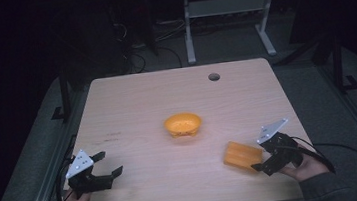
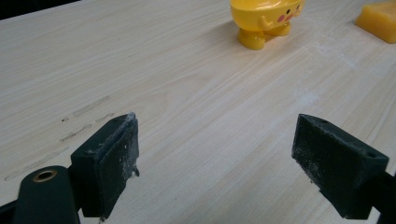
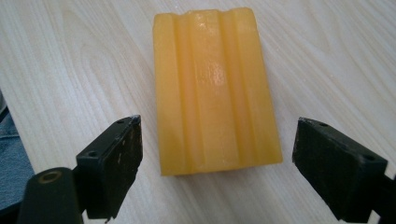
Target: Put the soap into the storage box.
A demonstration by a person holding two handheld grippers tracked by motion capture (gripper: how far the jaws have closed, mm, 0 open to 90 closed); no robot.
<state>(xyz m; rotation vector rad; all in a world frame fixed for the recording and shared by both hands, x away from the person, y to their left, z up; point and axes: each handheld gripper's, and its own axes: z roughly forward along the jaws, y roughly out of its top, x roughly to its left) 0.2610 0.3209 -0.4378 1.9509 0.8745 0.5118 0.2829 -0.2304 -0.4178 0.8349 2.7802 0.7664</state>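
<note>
**Camera Placement: Three Views**

The high view looked forward and down over the whole table [image 1: 131, 100] from the person's side. The left gripper view sat low, facing across the wood toward the yellow bowl [image 2: 266, 18]. The right gripper view looked down closely on the ridged orange block [image 3: 215, 88], which the high view shared.
</note>
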